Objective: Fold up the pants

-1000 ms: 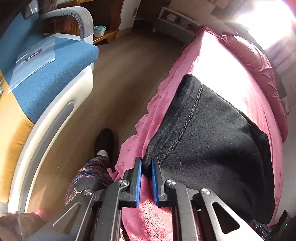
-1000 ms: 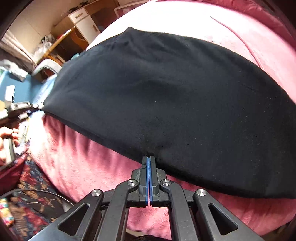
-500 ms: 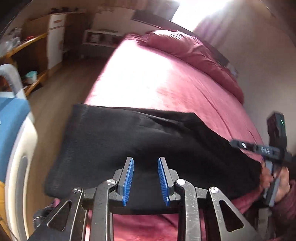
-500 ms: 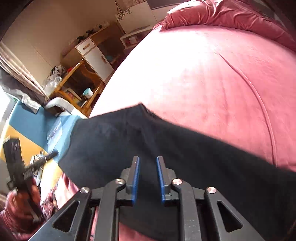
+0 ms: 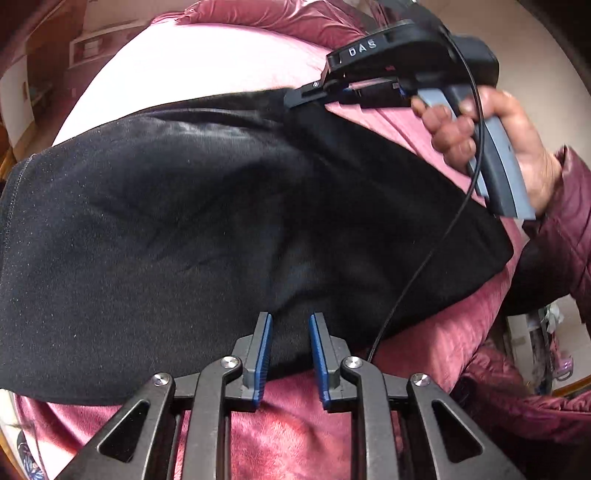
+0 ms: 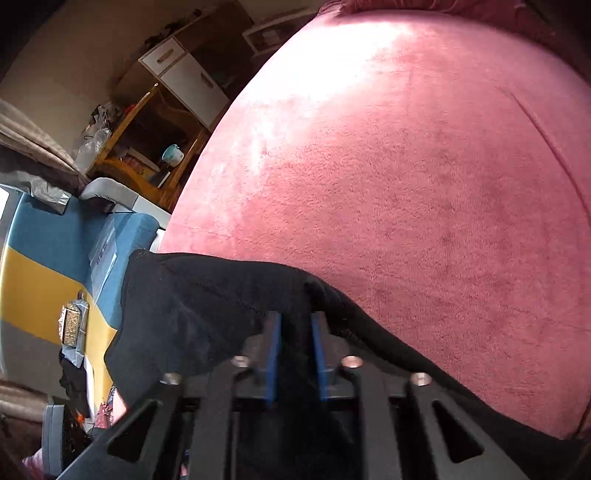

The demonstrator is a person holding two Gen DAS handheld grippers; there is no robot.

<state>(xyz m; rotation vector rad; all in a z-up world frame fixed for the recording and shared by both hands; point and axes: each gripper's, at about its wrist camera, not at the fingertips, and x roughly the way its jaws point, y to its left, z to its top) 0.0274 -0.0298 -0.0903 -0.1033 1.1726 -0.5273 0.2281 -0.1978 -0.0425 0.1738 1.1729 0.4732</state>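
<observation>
Black pants (image 5: 184,221) lie folded across a pink bed (image 5: 221,55). My left gripper (image 5: 290,317) hovers over their near edge; its jaws are closing, still apart, with only the fabric surface showing below the gap. A hand (image 5: 480,122) holds my right gripper (image 5: 295,99) at the pants' far edge. In the right wrist view the right gripper (image 6: 295,317) sits low on the pants (image 6: 203,314). Its jaws are closing with dark fabric in the gap, and a raised fold lies just ahead. I see no pad pressing.
The pink bed (image 6: 406,166) stretches far beyond the pants, with pillows (image 5: 277,18) at its head. A blue and yellow sofa (image 6: 44,236), a wooden shelf (image 6: 147,140) and a white cabinet (image 6: 192,77) stand left of the bed. A black cable (image 5: 424,266) hangs over the pants.
The right gripper, shut at the pants' near edge a second ago, opened and moved across to their far edge. The left gripper rolled and swung from the waistband end to the near edge.
</observation>
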